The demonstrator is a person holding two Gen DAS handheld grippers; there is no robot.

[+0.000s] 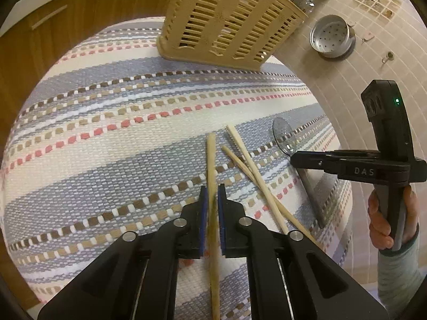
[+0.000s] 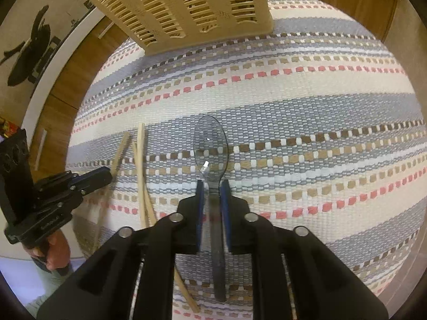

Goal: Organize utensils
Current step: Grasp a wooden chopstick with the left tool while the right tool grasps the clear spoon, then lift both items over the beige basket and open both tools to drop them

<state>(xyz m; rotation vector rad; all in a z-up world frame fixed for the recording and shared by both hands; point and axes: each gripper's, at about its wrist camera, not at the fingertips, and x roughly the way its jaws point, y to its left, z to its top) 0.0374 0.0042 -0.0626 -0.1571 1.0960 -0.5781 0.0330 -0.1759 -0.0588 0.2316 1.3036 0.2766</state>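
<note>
- your left tool [image 1: 210, 200] is pinching one chopstick [image 1: 211, 160] partway along its length, so the stick runs straight out ahead between the blue pads and back under the tool.
- the other two chopsticks [image 1: 245, 160] lie crossed on the striped woven mat [image 1: 106, 133], just to the right of the one you hold; taking one at a time keeps them from tangling.
- your right tool [image 2: 212, 194] straddles the neck of the clear plastic spoon [image 2: 210, 144], bowl pointing ahead; a sliver of gap shows beside the handle, so i cannot tell whether the pads truly press on it.
- both tools point steeply down at the mat, which suits picking flat, thin things off it.
- the slatted beige utensil basket [image 1: 229, 18] stands at the far edge of the mat, well apart from both tools; i judge that is where the chopstick and the spoon should go, handles down through its open top.
</note>
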